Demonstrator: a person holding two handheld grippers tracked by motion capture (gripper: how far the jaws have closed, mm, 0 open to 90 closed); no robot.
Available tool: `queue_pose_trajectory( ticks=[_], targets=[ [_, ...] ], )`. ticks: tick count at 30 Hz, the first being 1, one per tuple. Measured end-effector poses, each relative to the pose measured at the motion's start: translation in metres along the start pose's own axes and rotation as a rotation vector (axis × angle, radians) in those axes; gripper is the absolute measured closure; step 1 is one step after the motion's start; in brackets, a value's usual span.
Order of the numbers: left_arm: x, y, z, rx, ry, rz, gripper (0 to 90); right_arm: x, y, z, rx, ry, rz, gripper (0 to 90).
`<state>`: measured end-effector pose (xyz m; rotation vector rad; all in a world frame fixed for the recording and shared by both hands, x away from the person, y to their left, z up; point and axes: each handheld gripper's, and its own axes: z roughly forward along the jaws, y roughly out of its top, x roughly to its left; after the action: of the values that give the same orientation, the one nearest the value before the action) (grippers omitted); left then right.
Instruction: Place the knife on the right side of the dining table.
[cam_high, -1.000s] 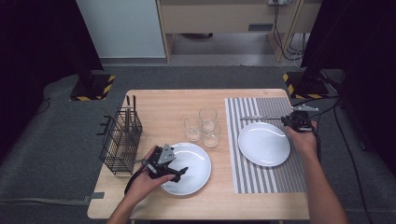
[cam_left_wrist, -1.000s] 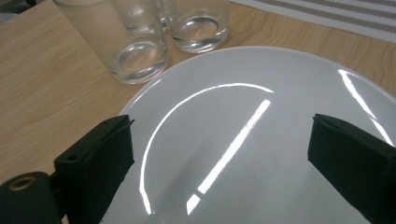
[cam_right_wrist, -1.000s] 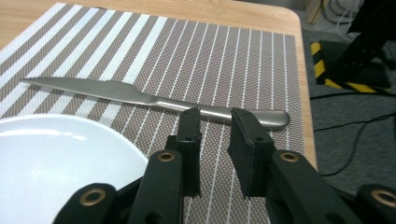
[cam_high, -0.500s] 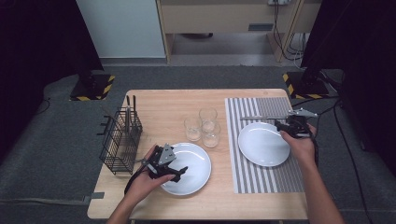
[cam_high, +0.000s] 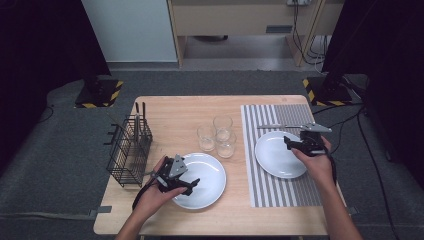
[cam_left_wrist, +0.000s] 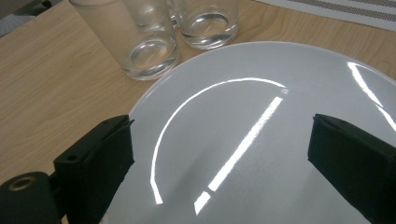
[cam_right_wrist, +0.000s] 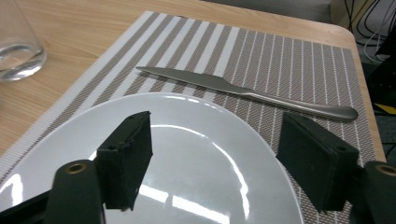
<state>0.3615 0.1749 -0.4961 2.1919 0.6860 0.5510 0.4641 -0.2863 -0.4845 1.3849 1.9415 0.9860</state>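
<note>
Hovering left gripper (cam_high: 192, 184): jaws wide apart over the near white plate (cam_left_wrist: 261, 140), nothing between them, pads clear of the surface.
Left plate: lies right under the left jaws on the bare wooden table (cam_high: 170, 112).
Right gripper (cam_high: 290, 145): jaws have just been opening and now stand apart above the second white plate (cam_right_wrist: 196, 163), gripping nothing.
Right plate: beneath the right jaws, resting on the striped placemat (cam_right_wrist: 289, 60).
Table knife (cam_right_wrist: 247, 92): just beyond the right plate's far rim, flat on the placemat, untouched, blade pointing to the left in the right gripper view.
Glasses (cam_left_wrist: 152, 46): three clear tumblers clustered just past the left plate's far edge.
Wire cutlery basket (cam_high: 129, 150): off to the left gripper's outer side, near the table edge.
</note>
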Motion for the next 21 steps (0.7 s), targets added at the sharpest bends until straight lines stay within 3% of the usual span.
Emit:
queue_pose_trajectory(
  ticks=[4,11,13,15,17,18,19,21],
  targets=[
    [0.001,0.000,-0.002,-0.001,0.009,-0.008,6.1,0.007,0.002,-0.003,-0.004,0.022,0.001,18.7],
    [-0.002,0.001,-0.001,-0.005,0.011,-0.022,6.1,0.032,0.001,-0.008,0.007,0.064,-0.068,9.0],
    [-0.004,0.002,0.001,-0.001,0.004,-0.026,6.1,0.046,0.000,-0.011,0.006,0.086,-0.094,8.2],
    [-0.004,0.003,0.002,0.005,0.005,-0.022,6.2,0.051,-0.001,-0.012,0.007,0.095,-0.109,7.5],
    [-0.005,0.007,0.002,0.019,0.000,-0.026,6.2,0.069,-0.004,-0.015,0.018,0.115,-0.167,5.4],
    [-0.005,0.007,0.002,0.019,0.000,-0.026,6.2,0.069,-0.004,-0.015,0.018,0.115,-0.167,5.4],
    [-0.007,0.008,0.002,0.025,0.002,-0.018,6.2,0.082,-0.006,-0.016,0.027,0.110,-0.200,5.5],
    [-0.010,0.011,0.001,0.037,0.004,-0.006,6.2,0.088,-0.007,-0.017,0.034,0.117,-0.204,5.3]
  ],
)
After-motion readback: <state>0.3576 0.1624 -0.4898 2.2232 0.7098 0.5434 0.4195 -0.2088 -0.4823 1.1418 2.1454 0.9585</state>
